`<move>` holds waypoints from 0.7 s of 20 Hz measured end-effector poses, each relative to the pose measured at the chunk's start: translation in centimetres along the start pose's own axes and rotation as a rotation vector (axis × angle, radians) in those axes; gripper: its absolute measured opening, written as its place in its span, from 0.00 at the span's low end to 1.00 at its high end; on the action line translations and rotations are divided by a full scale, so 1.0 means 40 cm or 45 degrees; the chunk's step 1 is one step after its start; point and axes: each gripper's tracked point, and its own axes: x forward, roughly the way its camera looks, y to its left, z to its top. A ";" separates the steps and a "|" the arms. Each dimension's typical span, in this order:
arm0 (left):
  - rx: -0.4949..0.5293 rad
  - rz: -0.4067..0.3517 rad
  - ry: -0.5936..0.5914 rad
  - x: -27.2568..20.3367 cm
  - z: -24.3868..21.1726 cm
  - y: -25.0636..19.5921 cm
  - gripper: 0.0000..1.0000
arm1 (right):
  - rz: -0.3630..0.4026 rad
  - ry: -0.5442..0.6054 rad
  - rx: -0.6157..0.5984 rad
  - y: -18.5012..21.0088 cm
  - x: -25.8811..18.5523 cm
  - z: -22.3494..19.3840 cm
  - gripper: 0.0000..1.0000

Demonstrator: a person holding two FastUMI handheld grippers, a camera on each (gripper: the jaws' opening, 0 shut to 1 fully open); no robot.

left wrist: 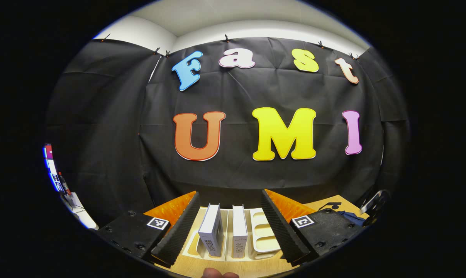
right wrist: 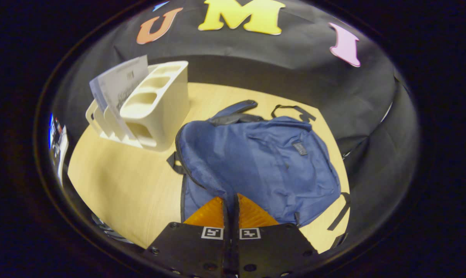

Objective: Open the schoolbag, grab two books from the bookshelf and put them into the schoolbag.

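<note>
Books stand in the rack on the table: in the left gripper view two of them, a left book [left wrist: 210,231] and a right book [left wrist: 239,231], sit upright and spine-up in neighbouring slots of the pale rack [left wrist: 264,235], with free slots at about three o'clock of them. The left gripper [left wrist: 229,199] has its jaws spread wide, one finger at nine o'clock of the books and the other at three o'clock of the rack, touching neither. A fingertip [left wrist: 219,274] of the person shows at six o'clock, on the lower edge. At four o'clock in that view a corner of the blue bag [left wrist: 350,217] peeks past the finger. In the right gripper view the bag [right wrist: 256,162] lies flat on the wooden table [right wrist: 117,185], near the middle, its zipper [right wrist: 184,162] running along its nine-o'clock edge; whether the zipper is done up all the way cannot be told. Its straps [right wrist: 290,110] trail at twelve o'clock, and a further strap [right wrist: 341,212] at four o'clock. The right gripper [right wrist: 230,202] has its jaws together with no clear gap, holding nothing that can be seen, its tips over the bag's six-o'clock edge; contact with the cloth cannot be told. The rack [right wrist: 159,104] stands at ten o'clock of the bag, just beside it, with a book [right wrist: 119,87] leaning out of its far slots.
</note>
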 end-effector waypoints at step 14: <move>-0.004 -0.056 0.090 0.070 -0.015 -0.046 0.99 | -0.180 -0.158 0.303 -0.414 -0.119 0.160 0.01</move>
